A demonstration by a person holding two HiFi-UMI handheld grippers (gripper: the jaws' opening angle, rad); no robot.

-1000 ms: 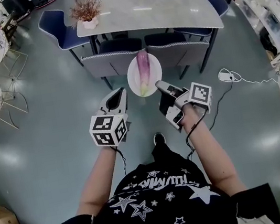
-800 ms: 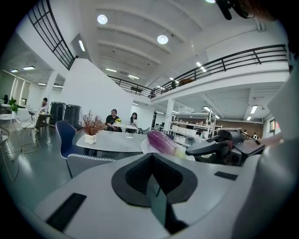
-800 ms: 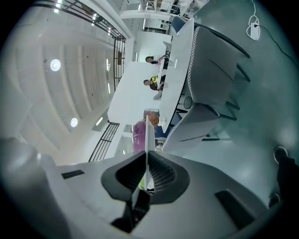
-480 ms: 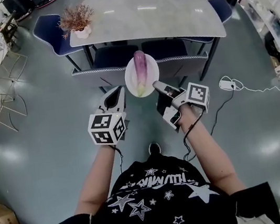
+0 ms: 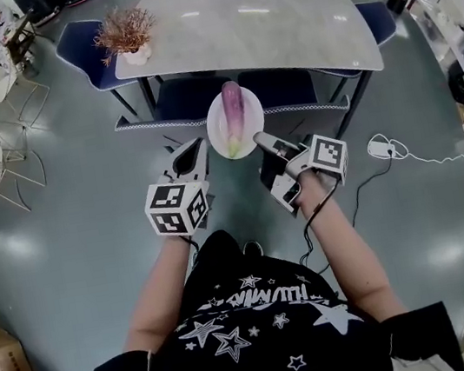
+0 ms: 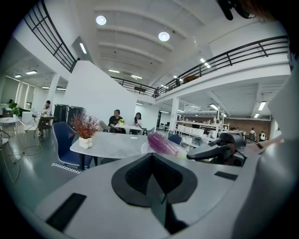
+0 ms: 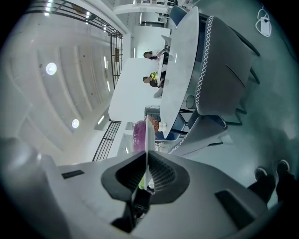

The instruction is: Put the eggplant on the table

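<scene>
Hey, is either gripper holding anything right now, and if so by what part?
The right gripper grips the white plate by its near rim, with the eggplant lying on it. The left gripper is shut on nothing.

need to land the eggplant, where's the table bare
The table is bare from the plant at its left corner right across to the far end. Chairs crowd the near edge. The right gripper holds the plate with the eggplant, not yet over the table.
</scene>
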